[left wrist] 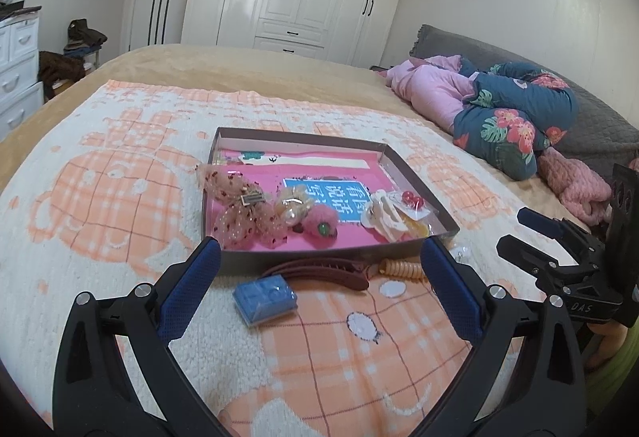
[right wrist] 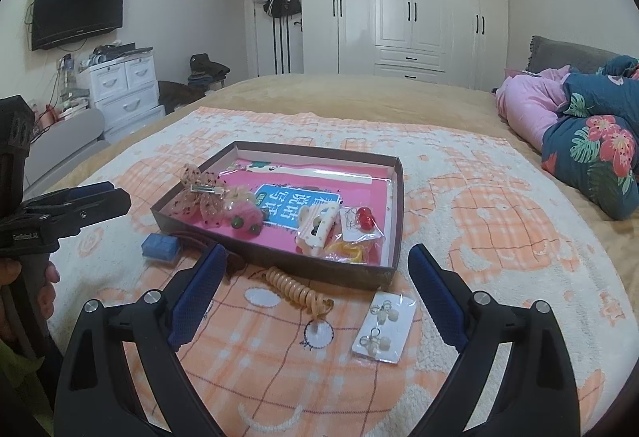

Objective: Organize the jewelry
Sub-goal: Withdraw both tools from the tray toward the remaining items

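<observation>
Both pairs of tongs hang above a bed covered by a cream and orange checked blanket [right wrist: 479, 197], and each holds nothing. The left tongs [left wrist: 319, 261] stand wide apart, their blue-padded fingers [left wrist: 191, 289] framing the near wall of a shallow dark brown cardboard box [left wrist: 319, 257] lined in pink. The right tongs [right wrist: 315, 269] are likewise spread wide, the same box [right wrist: 279, 257] just ahead of them.

Inside the box, seen from the left tongs, a sheer pink bow with red specks [left wrist: 239, 209] lies at the far left, then a clear packet of pearl-like pieces [left wrist: 293, 207], a fuzzy pink hair tie with a green bead [left wrist: 319, 227], a cream hair claw [left wrist: 383, 217] and a small packet with red beads [left wrist: 413, 199] towards the right.

Outside the box, between the left fingers, a small blue plastic case [left wrist: 265, 297] lies on the blanket, with a dark reddish-brown hair clip [left wrist: 323, 271] just beyond it, beside the box wall. A peach spiral hair coil [left wrist: 401, 269] lies near the left tongs' right finger. From the right tongs that coil [right wrist: 297, 289] sits between the fingers, and a white card carrying two pearl earrings [right wrist: 383, 327] lies just inside the right finger, clear of the box.

The left tongs appear at the left edge of the right wrist view [right wrist: 100, 201].
</observation>
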Demonstrator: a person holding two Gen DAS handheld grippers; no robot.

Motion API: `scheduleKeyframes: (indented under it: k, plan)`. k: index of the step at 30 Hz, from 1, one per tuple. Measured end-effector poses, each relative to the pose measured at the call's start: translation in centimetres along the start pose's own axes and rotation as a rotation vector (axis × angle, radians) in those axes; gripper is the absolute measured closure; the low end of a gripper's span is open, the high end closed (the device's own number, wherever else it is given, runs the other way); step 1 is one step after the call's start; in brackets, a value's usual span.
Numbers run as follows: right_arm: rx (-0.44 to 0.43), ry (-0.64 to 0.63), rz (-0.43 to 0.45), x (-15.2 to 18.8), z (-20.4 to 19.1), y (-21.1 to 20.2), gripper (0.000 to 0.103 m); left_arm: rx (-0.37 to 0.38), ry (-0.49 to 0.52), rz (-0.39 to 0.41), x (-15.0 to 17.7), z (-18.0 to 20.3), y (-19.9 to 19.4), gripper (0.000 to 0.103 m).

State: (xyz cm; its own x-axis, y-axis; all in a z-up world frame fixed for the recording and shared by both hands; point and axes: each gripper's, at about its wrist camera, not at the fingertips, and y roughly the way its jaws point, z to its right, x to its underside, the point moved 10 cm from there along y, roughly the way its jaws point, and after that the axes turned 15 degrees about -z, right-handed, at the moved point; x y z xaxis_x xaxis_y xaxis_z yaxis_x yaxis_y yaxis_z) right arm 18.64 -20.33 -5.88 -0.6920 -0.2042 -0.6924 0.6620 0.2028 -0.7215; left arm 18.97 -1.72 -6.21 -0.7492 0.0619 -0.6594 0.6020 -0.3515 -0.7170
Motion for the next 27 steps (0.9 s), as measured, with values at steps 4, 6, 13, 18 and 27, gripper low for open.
scheduleKeyframes:
  k: [4,6,13,18,27]
  plan:
    - [0.007,-0.013,-0.004,0.6,0.0,-0.3,0.013,0.003,0.005,-0.015,0.6,0.2,0.0,0.012]
    - [0.008,-0.016,-0.009,0.9,0.1,-0.3,0.013,0.006,0.009,-0.025,1.0,0.3,0.1,0.011]
    - [0.01,-0.01,-0.024,2.2,0.6,-0.3,0.013,0.003,0.021,-0.061,2.3,0.8,0.8,0.011]
    - [0.009,-0.008,-0.035,3.0,0.9,-0.2,0.013,0.002,0.031,-0.088,3.2,1.2,1.4,0.011]
    - [0.002,-0.009,-0.055,3.8,0.9,0.3,0.013,-0.004,0.04,-0.128,4.5,1.6,2.4,0.011]
